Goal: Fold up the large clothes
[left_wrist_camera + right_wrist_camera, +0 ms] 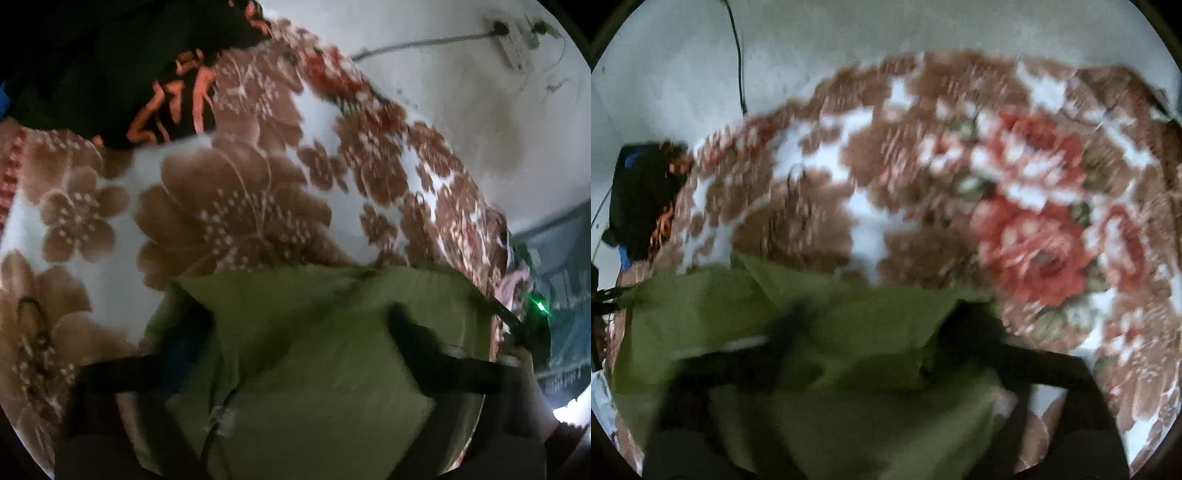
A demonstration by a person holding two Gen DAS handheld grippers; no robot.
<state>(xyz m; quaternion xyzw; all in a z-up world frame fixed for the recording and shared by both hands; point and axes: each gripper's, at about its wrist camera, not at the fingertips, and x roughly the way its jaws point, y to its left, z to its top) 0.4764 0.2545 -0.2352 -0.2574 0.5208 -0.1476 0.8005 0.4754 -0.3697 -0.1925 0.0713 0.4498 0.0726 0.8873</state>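
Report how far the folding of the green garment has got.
Done: the green garment lies on the flowered blanket with at least one layer doubled over. In hand: nothing; the left tongs and right tongs stand open above it. Left: blur hides whether more folds are needed; a dark garment lies apart.

Green garment (325, 354): matt woven cloth, soft, lightly creased. Blanket (229, 206) beneath: plush pile, fuzzy, floral print in brown, white and red. Dark cloth (110, 66) with orange print: matt fabric. Wall (461, 122): matt plaster, stained. Gripper fingers (443, 365): matt black, material unclear in blur.
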